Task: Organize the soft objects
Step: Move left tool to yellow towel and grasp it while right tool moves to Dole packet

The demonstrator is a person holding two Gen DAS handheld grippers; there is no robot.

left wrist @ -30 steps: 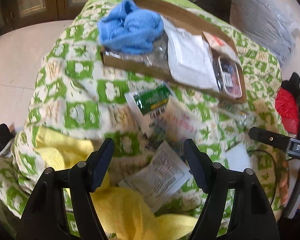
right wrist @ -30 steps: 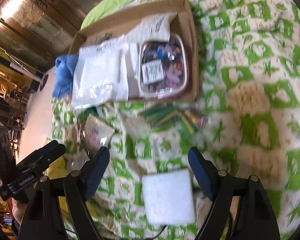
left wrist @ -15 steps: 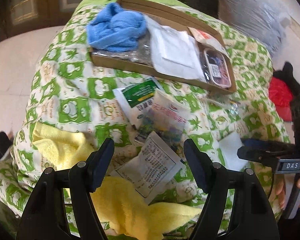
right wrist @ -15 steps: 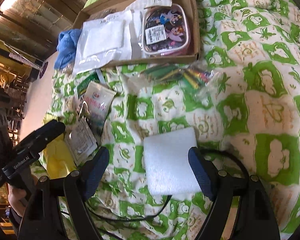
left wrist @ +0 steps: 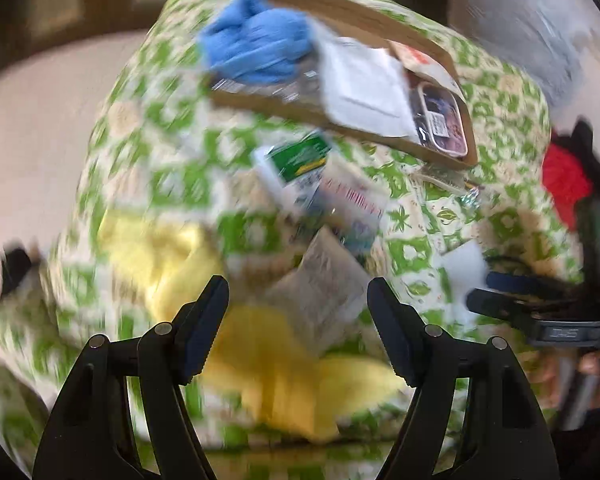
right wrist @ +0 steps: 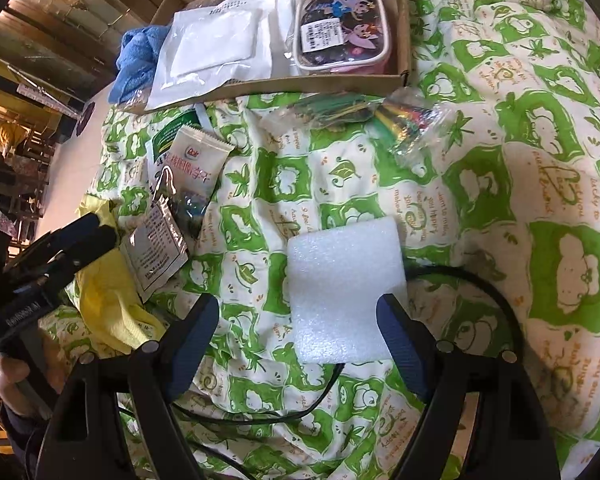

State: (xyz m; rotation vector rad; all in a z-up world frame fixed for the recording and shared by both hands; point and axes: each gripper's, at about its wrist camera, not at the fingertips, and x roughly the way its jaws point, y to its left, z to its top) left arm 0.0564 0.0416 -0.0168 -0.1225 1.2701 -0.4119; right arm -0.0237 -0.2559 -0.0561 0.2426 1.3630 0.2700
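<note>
My right hand-held gripper (right wrist: 298, 332) hangs spread over the white foam pad (right wrist: 342, 288), which lies flat on the green-patterned bedspread (right wrist: 520, 128); the pads do not press it. A black cable (right wrist: 496, 300) runs under the pad. My left hand-held gripper (left wrist: 298, 320) is also spread and empty, above a yellow cloth (left wrist: 284, 368) and a printed sachet (left wrist: 320, 280). The cardboard box (right wrist: 402, 20) beyond holds a blue towel (right wrist: 134, 60), a white packet (right wrist: 212, 48) and a cartoon-printed pouch (right wrist: 340, 28).

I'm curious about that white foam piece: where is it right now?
In the right wrist view, the foam lies on the green quilt, just ahead of the open right claw, across a black cable.
</note>
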